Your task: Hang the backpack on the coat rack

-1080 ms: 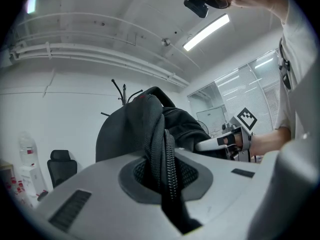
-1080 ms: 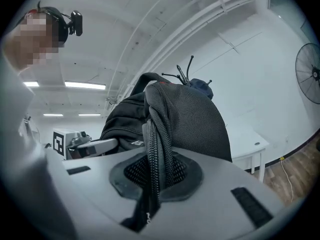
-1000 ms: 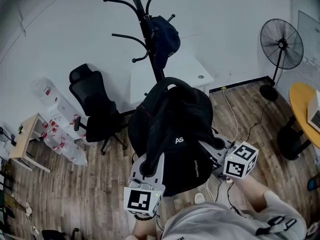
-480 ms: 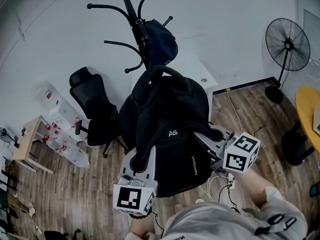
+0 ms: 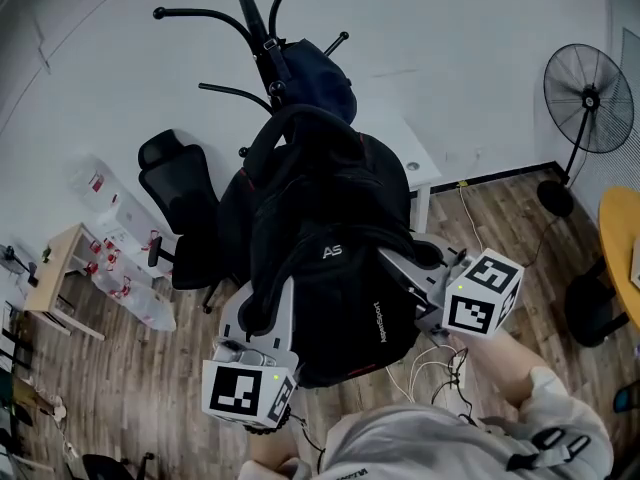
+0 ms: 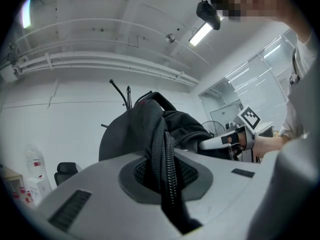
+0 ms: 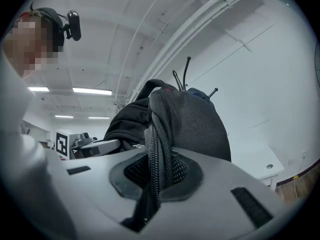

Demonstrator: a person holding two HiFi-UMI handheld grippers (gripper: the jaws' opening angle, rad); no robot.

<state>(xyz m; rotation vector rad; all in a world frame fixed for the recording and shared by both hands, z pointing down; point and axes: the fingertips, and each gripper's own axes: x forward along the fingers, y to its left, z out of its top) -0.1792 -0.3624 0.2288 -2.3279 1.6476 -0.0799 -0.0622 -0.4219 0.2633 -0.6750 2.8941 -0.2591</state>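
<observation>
A black backpack (image 5: 335,258) hangs in the air between my two grippers, its top handle (image 5: 285,128) raised close to the coat rack (image 5: 255,28). My left gripper (image 5: 262,313) is shut on the backpack's left side, the zipped fabric edge (image 6: 162,159) pinched between its jaws. On the other side my right gripper (image 5: 410,280) is shut on the backpack's right side, with the zip seam (image 7: 155,154) clamped between its jaws. The rack's black hooks (image 5: 190,13) stick out left of the pole, and a dark blue bag (image 5: 315,73) hangs on it behind the backpack.
A black office chair (image 5: 185,203) stands left of the rack, a white desk (image 5: 415,163) behind it. Boxes and a small wooden table (image 5: 55,268) sit at the left. At the right stand a floor fan (image 5: 590,98) and a yellow round table (image 5: 622,238). White cables (image 5: 435,368) lie on the wood floor.
Both grippers have carried the backpack up and toward the coat rack. Its top handle now reaches the lower hooks, and the backpack covers more of the pole.
</observation>
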